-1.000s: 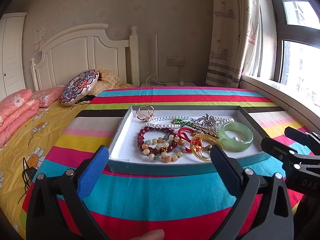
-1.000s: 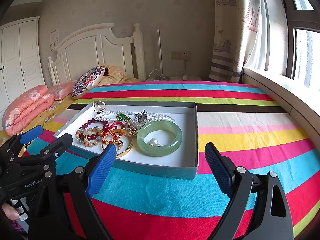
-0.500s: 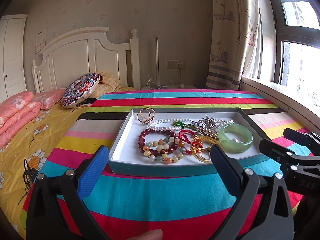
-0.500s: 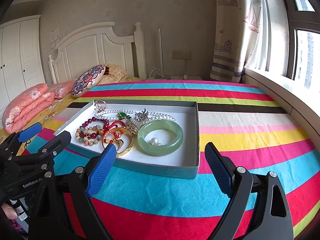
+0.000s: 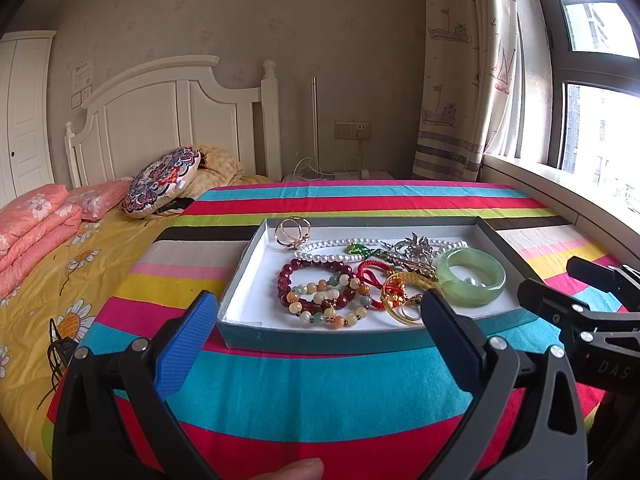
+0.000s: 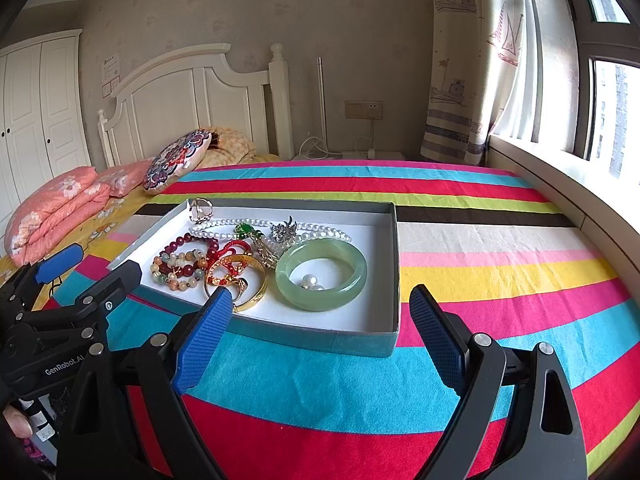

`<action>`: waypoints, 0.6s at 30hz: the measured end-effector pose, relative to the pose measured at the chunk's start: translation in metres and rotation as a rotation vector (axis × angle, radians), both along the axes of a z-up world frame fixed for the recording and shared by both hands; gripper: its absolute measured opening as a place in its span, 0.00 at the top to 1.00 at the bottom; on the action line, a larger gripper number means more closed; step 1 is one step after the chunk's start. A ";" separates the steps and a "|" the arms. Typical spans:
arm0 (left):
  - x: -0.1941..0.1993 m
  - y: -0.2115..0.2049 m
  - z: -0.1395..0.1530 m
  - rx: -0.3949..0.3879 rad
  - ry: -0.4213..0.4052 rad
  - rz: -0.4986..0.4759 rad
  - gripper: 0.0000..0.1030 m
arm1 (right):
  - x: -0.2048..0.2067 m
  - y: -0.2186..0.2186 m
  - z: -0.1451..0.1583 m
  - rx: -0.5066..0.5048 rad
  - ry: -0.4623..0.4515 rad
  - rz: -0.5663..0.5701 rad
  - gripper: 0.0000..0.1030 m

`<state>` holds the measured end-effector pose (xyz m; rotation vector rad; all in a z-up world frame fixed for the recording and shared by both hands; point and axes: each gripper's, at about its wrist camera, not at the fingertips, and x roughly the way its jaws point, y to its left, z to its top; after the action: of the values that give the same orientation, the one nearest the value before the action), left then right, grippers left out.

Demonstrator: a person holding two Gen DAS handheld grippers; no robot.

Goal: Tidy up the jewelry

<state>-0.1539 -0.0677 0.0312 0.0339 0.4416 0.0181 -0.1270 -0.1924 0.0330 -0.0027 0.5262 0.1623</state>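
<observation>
Movement: none; both grippers hover short of the shallow teal cardboard tray [image 6: 280, 334].
Right gripper [image 6: 320, 332]: wide, empty.
Left gripper [image 5: 316, 328]: wide, empty.
Pale green jade bangle [image 6: 321, 274]: rigid, slick, breakable; pinch across its rim.

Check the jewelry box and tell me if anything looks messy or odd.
The pieces lie in a tangle: the red cord crosses the gold bangle and the pearl necklace. Loose pearls sit inside the green jade bangle. Nothing has spilled out of the box.

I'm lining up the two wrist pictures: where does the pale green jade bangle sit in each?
Left wrist view: pale green jade bangle, right end of the shallow teal box.
Right wrist view: bangle centre frame.
Shared landmark: gold bangle lies directly left of it.
</observation>
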 end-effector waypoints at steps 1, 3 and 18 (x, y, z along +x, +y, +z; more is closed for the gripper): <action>0.000 0.000 0.000 0.000 0.000 0.000 0.02 | 0.000 0.000 0.000 0.000 0.001 0.000 0.16; -0.001 0.000 0.000 -0.001 -0.001 -0.002 0.02 | 0.000 0.000 0.000 0.000 0.001 0.001 0.16; -0.002 -0.001 -0.001 0.028 0.002 0.010 0.02 | 0.000 0.000 0.000 -0.004 0.003 0.004 0.16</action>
<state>-0.1556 -0.0685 0.0300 0.0597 0.4435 0.0346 -0.1270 -0.1919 0.0326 -0.0073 0.5292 0.1655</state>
